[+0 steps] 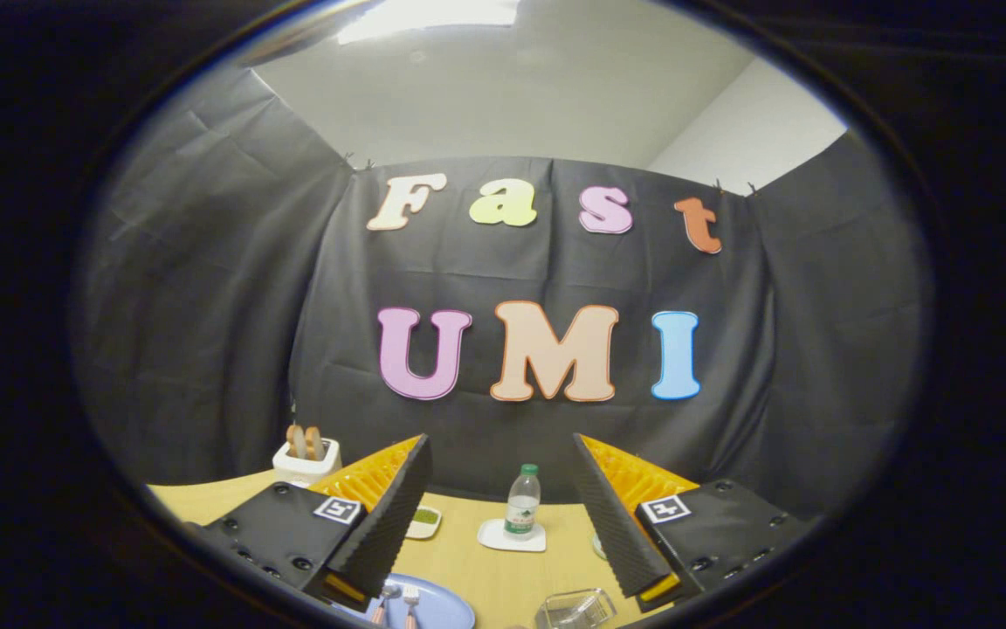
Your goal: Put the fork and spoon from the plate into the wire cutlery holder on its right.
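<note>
My gripper [501,454] is open, its two fingers spread wide above the wooden table [485,572] with nothing between them. Low down by the left finger lies a blue plate [442,609]. On the plate rest a spoon [383,600] and a fork [410,601], their heads pointing away from me and their handles cut off from sight. To the plate's right, by the right finger, stands the wire cutlery holder [575,609], seen only in part.
A small water bottle [521,501] stands on a white coaster [512,536] beyond the fingers. A small dish with something green [424,520] sits past the left finger. A white toaster with two slices of bread [305,459] stands at the far left, against the black cloth wall.
</note>
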Demonstrator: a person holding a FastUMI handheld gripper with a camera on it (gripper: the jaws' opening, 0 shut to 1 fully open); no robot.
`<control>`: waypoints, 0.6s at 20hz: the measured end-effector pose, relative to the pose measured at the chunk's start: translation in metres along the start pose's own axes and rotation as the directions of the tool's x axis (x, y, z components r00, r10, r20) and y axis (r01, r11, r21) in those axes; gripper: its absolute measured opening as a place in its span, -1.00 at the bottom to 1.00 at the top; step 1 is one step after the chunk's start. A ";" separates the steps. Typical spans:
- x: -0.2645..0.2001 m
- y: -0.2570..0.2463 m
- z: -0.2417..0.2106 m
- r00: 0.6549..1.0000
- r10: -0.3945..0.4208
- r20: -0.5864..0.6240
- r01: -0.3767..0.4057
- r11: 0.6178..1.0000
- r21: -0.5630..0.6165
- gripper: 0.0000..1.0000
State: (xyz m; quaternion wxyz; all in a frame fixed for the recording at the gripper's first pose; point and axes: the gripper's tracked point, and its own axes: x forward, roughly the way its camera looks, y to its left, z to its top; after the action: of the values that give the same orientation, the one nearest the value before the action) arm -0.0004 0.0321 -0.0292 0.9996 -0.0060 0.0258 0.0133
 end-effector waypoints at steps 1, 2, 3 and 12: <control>0.000 0.002 -0.002 1.000 0.008 -0.009 -0.008 1.000 -0.005 0.99; 0.002 0.008 -0.007 1.000 0.022 -0.019 -0.022 1.000 -0.007 0.99; 0.002 0.013 -0.012 0.999 0.036 -0.034 -0.036 0.999 -0.010 0.99; 0.002 0.056 -0.098 0.963 0.143 -0.229 -0.150 0.989 -0.013 0.99</control>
State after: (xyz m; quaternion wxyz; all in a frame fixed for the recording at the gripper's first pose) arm -0.0054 0.0870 -0.1277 0.9861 -0.0208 0.1404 0.0869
